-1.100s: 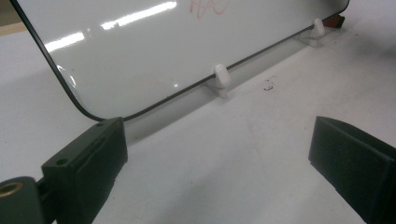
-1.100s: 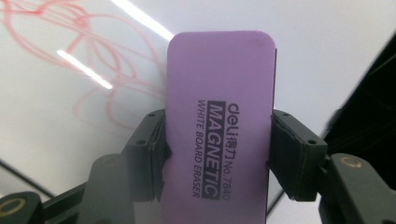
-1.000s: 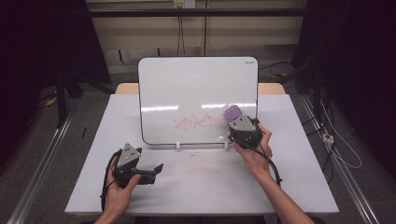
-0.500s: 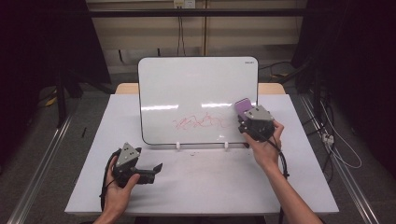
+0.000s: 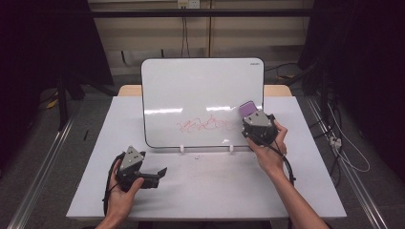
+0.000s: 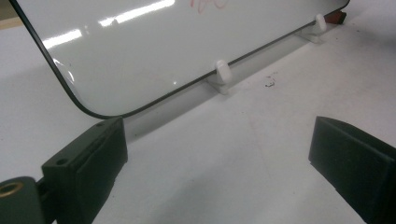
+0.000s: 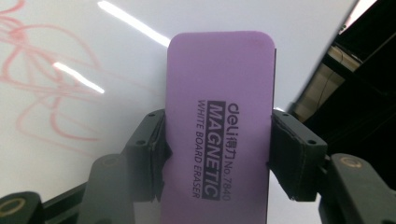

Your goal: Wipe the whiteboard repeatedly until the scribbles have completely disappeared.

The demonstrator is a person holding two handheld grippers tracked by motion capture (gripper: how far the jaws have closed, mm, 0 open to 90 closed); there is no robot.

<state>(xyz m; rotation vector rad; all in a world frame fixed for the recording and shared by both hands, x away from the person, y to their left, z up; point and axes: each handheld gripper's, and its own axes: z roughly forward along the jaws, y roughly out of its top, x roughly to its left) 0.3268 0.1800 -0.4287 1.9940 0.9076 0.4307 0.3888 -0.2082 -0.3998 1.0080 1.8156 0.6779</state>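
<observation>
A whiteboard (image 5: pixel 200 90) stands tilted on two small white feet (image 5: pixel 182 149) at the back of the table, with a red scribble (image 5: pixel 205 125) low on its face. My right gripper (image 5: pixel 253 120) is shut on a purple whiteboard eraser (image 5: pixel 248 109) and holds it against the board's lower right, just right of the scribble. In the right gripper view the eraser (image 7: pixel 219 135) sits clamped between both jaws, with the scribble (image 7: pixel 42 88) to its left. My left gripper (image 5: pixel 160 175) rests open on the table at the front left; its view shows the board's lower edge (image 6: pixel 154 60) ahead.
The white table (image 5: pixel 205 191) has bare room in front of the board. A small dark speck (image 6: pixel 269 84) lies near one board foot (image 6: pixel 223 73). Cables (image 5: pixel 344 152) run on the floor at the right, and metal rails (image 5: pixel 43 167) flank the table.
My right gripper has carried the eraser rightward and slightly up along the board, off the scribble's right end. The left gripper has stayed put.
</observation>
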